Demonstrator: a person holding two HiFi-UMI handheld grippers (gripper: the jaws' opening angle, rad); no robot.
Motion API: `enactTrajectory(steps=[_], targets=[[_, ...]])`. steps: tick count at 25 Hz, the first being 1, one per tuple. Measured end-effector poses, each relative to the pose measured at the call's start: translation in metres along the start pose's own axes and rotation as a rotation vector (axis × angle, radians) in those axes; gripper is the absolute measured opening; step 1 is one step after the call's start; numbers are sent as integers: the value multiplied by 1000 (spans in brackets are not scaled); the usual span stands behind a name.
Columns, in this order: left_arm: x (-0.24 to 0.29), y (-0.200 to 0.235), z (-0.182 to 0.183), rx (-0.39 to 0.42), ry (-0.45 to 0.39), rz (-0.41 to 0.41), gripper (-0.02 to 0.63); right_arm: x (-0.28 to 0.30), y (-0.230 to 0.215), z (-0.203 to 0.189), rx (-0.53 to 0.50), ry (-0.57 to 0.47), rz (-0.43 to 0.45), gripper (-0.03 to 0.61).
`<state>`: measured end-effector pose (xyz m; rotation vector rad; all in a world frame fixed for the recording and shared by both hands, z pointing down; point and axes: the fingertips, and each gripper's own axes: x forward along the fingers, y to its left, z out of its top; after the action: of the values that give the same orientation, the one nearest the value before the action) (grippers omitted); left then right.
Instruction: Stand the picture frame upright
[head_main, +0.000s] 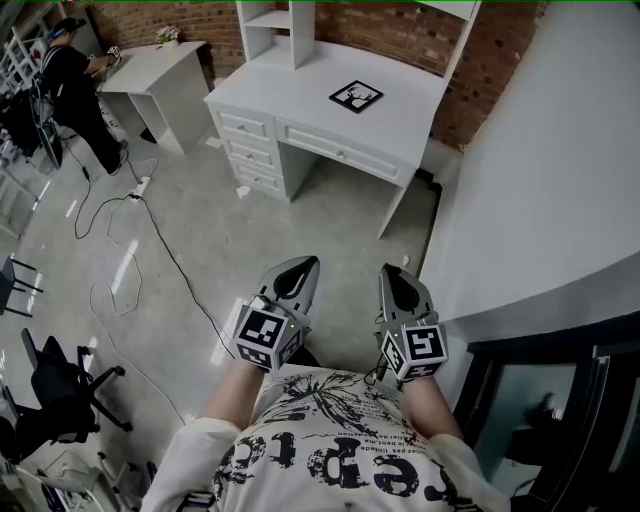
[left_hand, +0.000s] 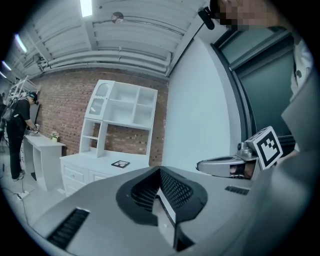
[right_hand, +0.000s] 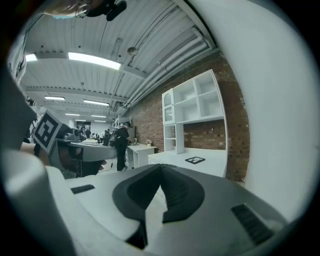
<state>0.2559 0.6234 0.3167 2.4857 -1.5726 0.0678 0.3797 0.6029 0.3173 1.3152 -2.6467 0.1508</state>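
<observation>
A black picture frame (head_main: 356, 96) with a white deer picture lies flat on the top of a white desk (head_main: 300, 100), far ahead of me. It shows small in the left gripper view (left_hand: 120, 164) and in the right gripper view (right_hand: 195, 160). My left gripper (head_main: 305, 264) and right gripper (head_main: 388, 271) are held close to my body over the floor, side by side, both shut with nothing between the jaws. Each points roughly level toward the desk.
The desk carries a white shelf hutch (head_main: 290, 25) at its back and drawers (head_main: 250, 150) on its left side. A curved white wall (head_main: 540, 180) stands on my right. Cables (head_main: 130, 250) trail over the floor at left. A person (head_main: 75, 90) stands at a second white table (head_main: 165, 70).
</observation>
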Motion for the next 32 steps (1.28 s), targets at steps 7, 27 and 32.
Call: enactTrajectory(steps=[7, 27, 32], targets=[[18, 33, -9, -24, 20, 14, 14, 37, 2, -7, 19, 26, 10, 6], [129, 263, 21, -40, 78, -105, 15, 281, 11, 10, 69, 124, -89, 6], [150, 324, 34, -22, 84, -148, 15, 347, 21, 18, 59, 141, -116, 7]])
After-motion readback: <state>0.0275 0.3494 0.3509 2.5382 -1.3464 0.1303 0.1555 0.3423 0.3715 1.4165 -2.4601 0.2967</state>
